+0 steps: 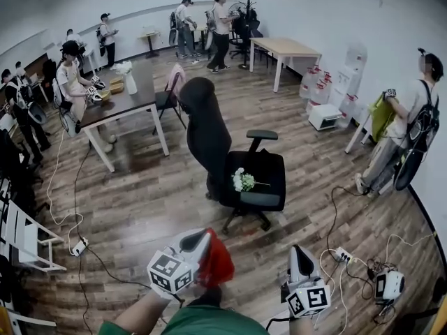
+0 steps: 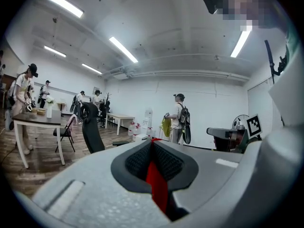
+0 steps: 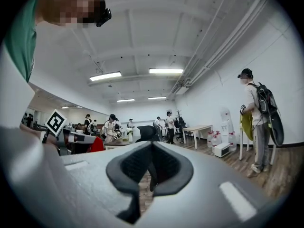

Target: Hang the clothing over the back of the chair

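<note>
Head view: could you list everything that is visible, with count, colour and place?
chair: one, black, room centre.
flowers: one bunch, white, on chair seat.
table: one, dark, left of chair.
second table: one, pale, at back.
water bottles: several, pale, right wall.
people: several, along the walls.
cables: several, white and black, floor.
cloth: one, red, in left claw.
left claw: white, shut on cloth.
right claw: white, shut, empty.
</note>
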`<state>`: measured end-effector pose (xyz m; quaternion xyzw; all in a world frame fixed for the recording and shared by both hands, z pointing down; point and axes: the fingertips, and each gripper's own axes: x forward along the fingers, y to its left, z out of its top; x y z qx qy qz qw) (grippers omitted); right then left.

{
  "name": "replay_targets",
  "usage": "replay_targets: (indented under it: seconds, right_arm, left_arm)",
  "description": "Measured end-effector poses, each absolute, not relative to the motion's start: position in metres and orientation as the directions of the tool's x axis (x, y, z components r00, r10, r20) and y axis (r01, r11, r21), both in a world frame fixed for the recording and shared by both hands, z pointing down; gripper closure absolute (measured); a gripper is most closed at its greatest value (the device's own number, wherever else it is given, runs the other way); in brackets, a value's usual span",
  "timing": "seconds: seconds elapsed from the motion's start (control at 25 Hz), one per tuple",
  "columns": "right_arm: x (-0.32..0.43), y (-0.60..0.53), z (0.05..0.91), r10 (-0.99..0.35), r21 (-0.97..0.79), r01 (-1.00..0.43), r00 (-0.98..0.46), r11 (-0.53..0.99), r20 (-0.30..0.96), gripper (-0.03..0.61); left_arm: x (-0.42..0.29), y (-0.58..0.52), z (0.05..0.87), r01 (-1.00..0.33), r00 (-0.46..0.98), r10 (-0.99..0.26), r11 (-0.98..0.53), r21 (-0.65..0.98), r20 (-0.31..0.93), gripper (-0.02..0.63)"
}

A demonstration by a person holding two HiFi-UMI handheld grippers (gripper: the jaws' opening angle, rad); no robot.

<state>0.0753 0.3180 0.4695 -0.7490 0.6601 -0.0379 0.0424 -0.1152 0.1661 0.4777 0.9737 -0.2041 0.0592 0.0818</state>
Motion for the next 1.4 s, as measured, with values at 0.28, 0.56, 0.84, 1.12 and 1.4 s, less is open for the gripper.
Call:
replay_targets:
  seconds: [0.28,0.56,0.84,1.12,1.4]
  right_arm:
    - [0.112,0.24,0.471,-0.991,-0.108,-0.985,0.132,-0.134,0.031,0.576]
    - [0.141,0.147,0.463,-0.991,-0.098,-0.986,0.13,-0.133,0.041,0.576]
    - [0.155,0.059,0.476,-0.994,-0.113,-0.99,0.081,-0.089,0.068,0.576]
    - [0.213,-0.024,0.505,-0.995,-0.148,-0.989,-0.009,-0.007,0.103,0.576]
    - [0.291,-0.115,0.493,-0.986,-0.145,-0.981,-0.144,0.13,0.088,0.577]
  left_arm:
    - [-0.078,0.084,0.473,-0.402,0.913,-0.385,-0.904,0.143,0.133,0.598]
    - [-0.042,-0.002,0.458,-0.375,0.926,-0.362,-0.916,0.141,0.11,0.598]
    - [-0.011,-0.08,0.452,-0.369,0.928,-0.357,-0.92,0.136,0.107,0.598]
    - [0.041,-0.14,0.476,-0.433,0.899,-0.411,-0.886,0.165,0.149,0.598]
    - [0.105,-0.202,0.454,-0.538,0.841,-0.522,-0.836,0.106,0.145,0.598]
